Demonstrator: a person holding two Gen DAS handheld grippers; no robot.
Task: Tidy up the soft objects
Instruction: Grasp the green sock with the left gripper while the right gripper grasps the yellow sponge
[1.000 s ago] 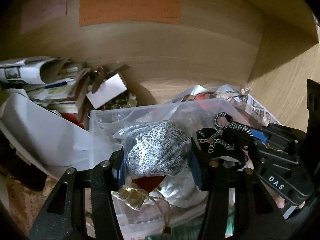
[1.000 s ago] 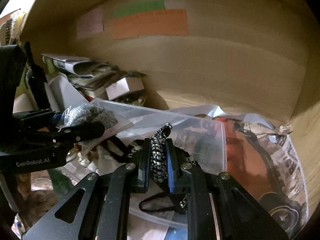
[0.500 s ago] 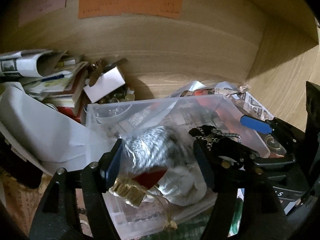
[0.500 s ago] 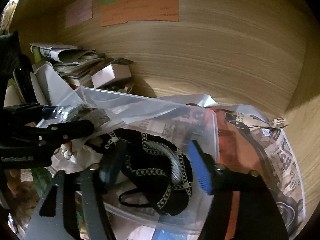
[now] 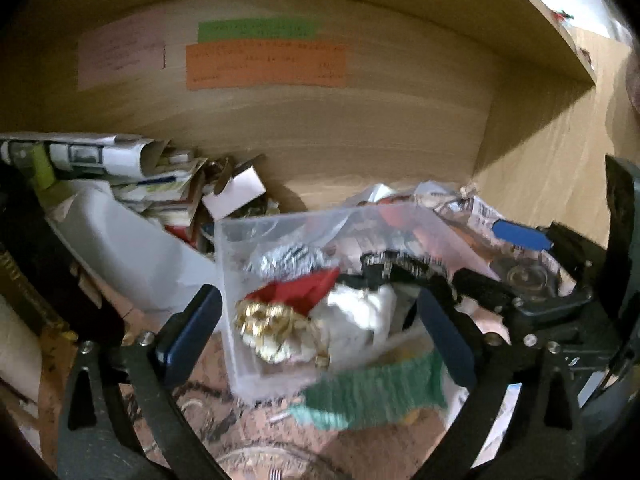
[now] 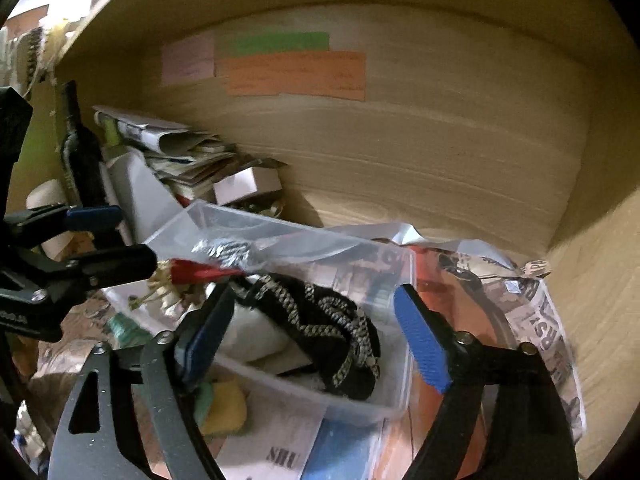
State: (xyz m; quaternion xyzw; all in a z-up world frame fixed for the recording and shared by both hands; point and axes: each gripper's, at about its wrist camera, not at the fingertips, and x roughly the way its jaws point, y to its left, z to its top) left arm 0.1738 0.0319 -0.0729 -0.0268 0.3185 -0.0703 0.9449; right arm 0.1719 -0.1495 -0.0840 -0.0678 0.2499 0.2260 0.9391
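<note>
- Soft objects are sitting in the clear plastic bin [image 6: 280,380] on the cluttered wooden shelf [image 6: 440,160], toward its right back corner: black patterned strap bundle [image 6: 332,332], bagged grey knit item [image 5: 288,258], white cloth [image 5: 356,320], gold trinket [image 5: 268,332] with red tag [image 5: 304,292]
- Green knit piece [image 5: 376,396] is lying outside the bin, just beside its front edge, blurred
- Left gripper [image 5: 316,344] is hanging spread wide over the bin's front left corner, pinching nothing
- Right gripper [image 6: 312,344] is also spread wide, straddling the strap bundle, not visibly touching it
- Step in hand reads as releasing items into the bin and clearing out, judging by both tongs being empty over it
- To do it well: be lifting both grippers straight up and back so pads are not snagging the strap loops or the bag's loose plastic
- Keep the two tools apart, they are working close together over one small bin
- Bin looks full, so anything added next is likely needing pressing down or it may spill over the rim
- Green piece seems the next candidate; pinch mid-body, not a loose edge
</note>
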